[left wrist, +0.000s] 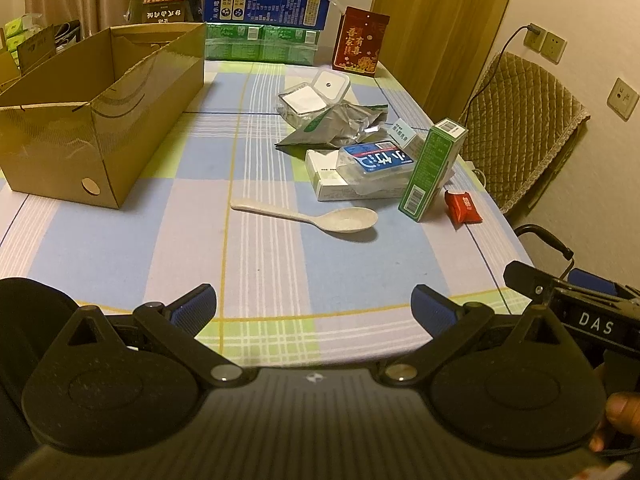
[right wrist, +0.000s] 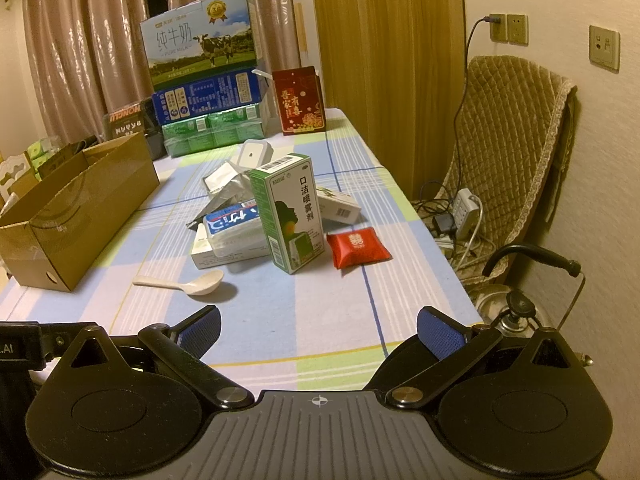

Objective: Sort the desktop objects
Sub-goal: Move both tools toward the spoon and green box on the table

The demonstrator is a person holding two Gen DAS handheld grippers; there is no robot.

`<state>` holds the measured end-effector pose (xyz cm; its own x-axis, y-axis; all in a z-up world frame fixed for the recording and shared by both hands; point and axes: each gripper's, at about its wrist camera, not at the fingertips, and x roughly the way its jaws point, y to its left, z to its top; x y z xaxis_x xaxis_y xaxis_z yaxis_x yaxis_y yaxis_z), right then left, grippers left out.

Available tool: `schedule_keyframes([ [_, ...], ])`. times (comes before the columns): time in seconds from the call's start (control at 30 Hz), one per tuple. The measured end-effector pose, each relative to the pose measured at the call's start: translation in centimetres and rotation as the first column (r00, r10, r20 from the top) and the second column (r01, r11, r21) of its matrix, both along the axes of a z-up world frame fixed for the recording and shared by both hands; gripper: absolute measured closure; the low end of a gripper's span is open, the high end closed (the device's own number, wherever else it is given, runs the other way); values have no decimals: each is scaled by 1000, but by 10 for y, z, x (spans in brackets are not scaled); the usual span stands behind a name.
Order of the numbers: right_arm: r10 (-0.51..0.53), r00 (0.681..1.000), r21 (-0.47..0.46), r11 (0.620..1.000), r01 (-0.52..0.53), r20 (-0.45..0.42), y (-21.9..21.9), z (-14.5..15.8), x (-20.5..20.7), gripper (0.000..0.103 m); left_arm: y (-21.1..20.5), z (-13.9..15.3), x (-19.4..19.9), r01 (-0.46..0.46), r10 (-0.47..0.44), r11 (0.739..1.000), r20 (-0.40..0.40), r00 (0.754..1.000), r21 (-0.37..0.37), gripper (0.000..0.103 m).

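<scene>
Left wrist view: your left tool [left wrist: 314, 304] hangs spread, empty; spoon [left wrist: 320, 216] lies right of the cardboard box [left wrist: 100, 120]. Right wrist view: right tool [right wrist: 318, 330] spread too; green carton [right wrist: 288, 216] upright, beyond the spoon. Take the spoon's handle squarely.

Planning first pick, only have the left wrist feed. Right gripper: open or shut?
Observer: Open. The right gripper holds nothing, above the near edge of the checked-cloth table.
Operator: What's past the table's right side?
Observer: A white plastic power strip with tangled cables, beside the quilted brown chair.
Operator: Front of the tall green box?
Observer: The tall green-and-white cardboard box stands upright; its front shows a head silhouette and black characters.
</scene>
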<state>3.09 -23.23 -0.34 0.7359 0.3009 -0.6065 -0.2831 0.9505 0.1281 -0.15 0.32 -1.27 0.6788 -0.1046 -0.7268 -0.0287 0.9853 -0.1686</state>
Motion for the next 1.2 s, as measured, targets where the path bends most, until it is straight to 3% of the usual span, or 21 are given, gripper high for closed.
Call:
schedule_keyframes([
  [0.77,8,1000,-47,999,-7,18,6,17,-3,2,6,21,-2,29,-28,1000,49,998,-11,1],
  [0.93,23,1000,1,1000,-23,5,4,22,-1,2,14,27,-2,16,-14,999,62,998,-28,1],
  [1.07,60,998,9,998,-60,-1,6,29,9,2,15,29,1,39,-38,999,65,997,-22,1],
  [1.2,132,990,-14,991,-131,46,11,43,26,2,18,29,9,74,-74,997,62,995,1,1],
])
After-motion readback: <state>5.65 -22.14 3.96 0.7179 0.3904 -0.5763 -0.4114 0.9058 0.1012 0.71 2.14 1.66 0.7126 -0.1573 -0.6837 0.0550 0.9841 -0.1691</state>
